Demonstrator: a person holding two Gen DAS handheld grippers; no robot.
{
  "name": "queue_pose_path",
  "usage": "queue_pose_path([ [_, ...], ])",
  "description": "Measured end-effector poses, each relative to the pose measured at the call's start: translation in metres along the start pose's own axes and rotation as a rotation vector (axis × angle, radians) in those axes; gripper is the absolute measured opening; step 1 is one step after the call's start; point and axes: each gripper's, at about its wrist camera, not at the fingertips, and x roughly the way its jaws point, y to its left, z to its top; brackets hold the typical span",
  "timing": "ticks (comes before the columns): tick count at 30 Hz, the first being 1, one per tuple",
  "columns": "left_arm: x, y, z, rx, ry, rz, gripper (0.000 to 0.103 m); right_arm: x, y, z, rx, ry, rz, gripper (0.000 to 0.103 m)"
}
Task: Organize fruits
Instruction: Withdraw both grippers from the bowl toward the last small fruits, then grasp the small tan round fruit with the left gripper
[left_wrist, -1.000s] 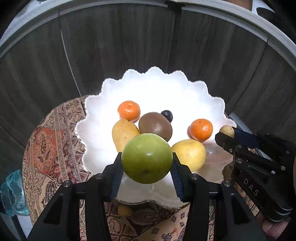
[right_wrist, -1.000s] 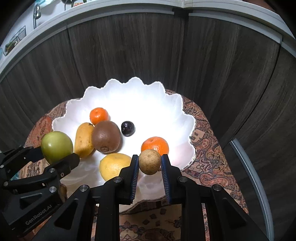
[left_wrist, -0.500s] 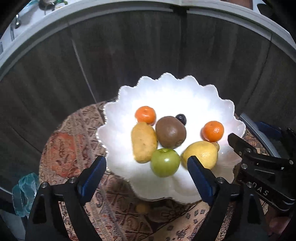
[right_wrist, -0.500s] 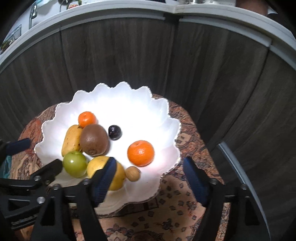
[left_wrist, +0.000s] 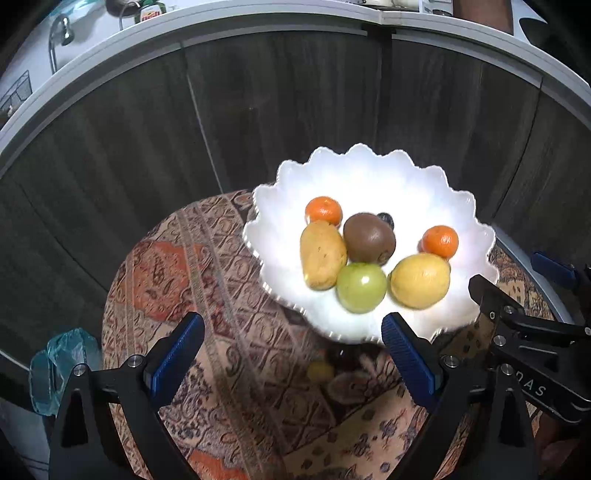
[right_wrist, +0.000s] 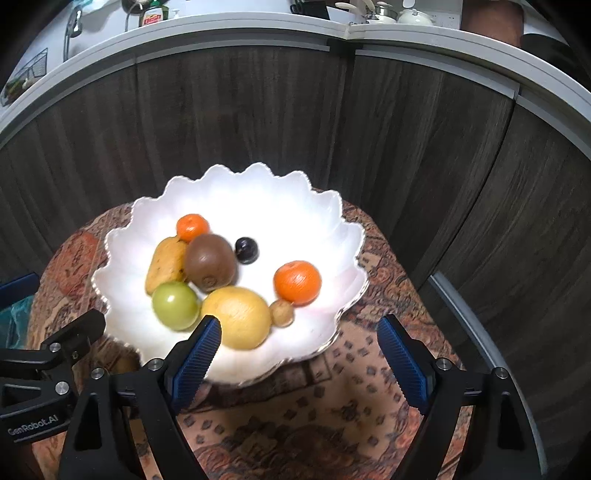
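A white scalloped bowl (left_wrist: 369, 173) (right_wrist: 258, 199) stands on the patterned round table. In it lie a green apple (left_wrist: 361, 287) (right_wrist: 175, 305), a yellow lemon (left_wrist: 420, 280) (right_wrist: 238, 317), a brown kiwi (left_wrist: 369, 238) (right_wrist: 210, 262), a yellow mango (left_wrist: 322, 254) (right_wrist: 164, 264), two tangerines (left_wrist: 324, 210) (left_wrist: 440, 241), a dark plum (right_wrist: 246, 250) and a small brown round fruit (right_wrist: 282, 312). My left gripper (left_wrist: 291, 349) hangs before the bowl, jaws still opening, nothing between them. My right gripper (right_wrist: 299, 350) is likewise opening and empty, near the bowl's front rim.
A patterned cloth (left_wrist: 207, 266) covers the table. Dark wooden cabinet fronts (right_wrist: 240, 110) curve behind it under a white counter. A crumpled bluish plastic bag (left_wrist: 55, 365) lies at the table's left edge. A small yellow fruit (left_wrist: 320, 370) sits in shadow under the bowl's front rim.
Both grippers let go: the green apple dropped from the left, the small brown fruit from the right, into the bowl. Both jaws opened wide and drew back from the bowl.
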Motion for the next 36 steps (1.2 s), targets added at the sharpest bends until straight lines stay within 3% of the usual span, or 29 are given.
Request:
queue_pose_path([
  [10,0.003,0.009,-0.032,-0.016,0.027,0.007,0.095,-0.002,0.012,-0.025,0.005,0.032,0.011,0.087],
  [21,0.033,0.004,-0.049,-0.014,0.083,-0.023,0.078,0.012,0.011,-0.039,0.022,0.068,-0.014,0.087],
  [36,0.071,-0.002,-0.056,0.004,0.140,-0.061,0.066,0.033,0.013,-0.049,0.022,0.112,-0.016,0.087],
])
